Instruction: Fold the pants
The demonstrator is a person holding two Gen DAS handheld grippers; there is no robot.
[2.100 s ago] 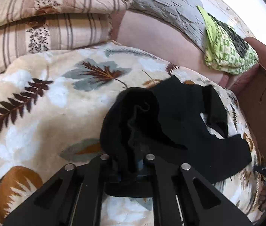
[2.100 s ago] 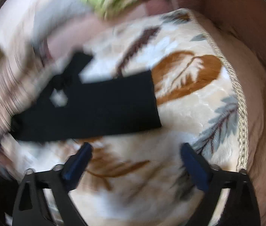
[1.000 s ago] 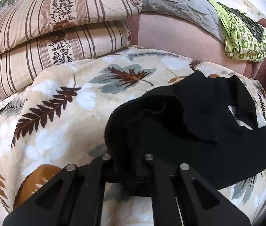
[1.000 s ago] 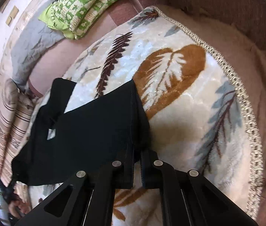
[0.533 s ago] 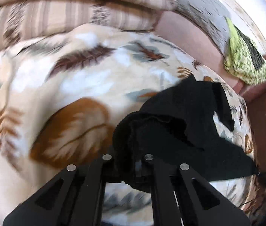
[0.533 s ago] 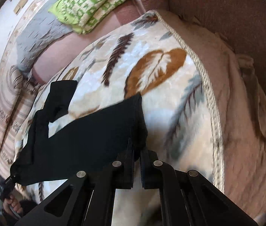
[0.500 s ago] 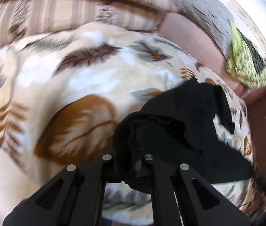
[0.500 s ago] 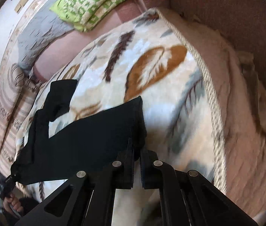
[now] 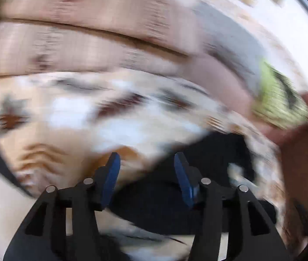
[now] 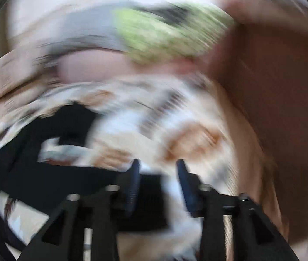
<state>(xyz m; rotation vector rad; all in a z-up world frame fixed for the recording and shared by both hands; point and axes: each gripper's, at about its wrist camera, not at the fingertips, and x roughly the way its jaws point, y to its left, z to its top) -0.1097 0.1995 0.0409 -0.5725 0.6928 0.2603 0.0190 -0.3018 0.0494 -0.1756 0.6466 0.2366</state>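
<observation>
Both views are motion-blurred. The black pants [image 9: 197,174] lie on the leaf-patterned blanket [image 9: 71,117]. My left gripper [image 9: 146,165] is open, its blue pads apart, with one end of the pants lying between and below the fingers. In the right wrist view the pants [image 10: 45,156] stretch from the left toward my right gripper [image 10: 157,169], which is open with a pants end lying under its left finger.
Striped pillows [image 9: 88,32] are stacked at the back left. A green patterned cloth [image 9: 278,100] lies on the sofa back, seen also in the right wrist view [image 10: 165,32]. A brown sofa armrest [image 10: 273,87] rises on the right.
Both grippers were shut on the ends of the pants half a second ago; both are now open and the pants lie on the blanket. Both cameras are moving fast.
</observation>
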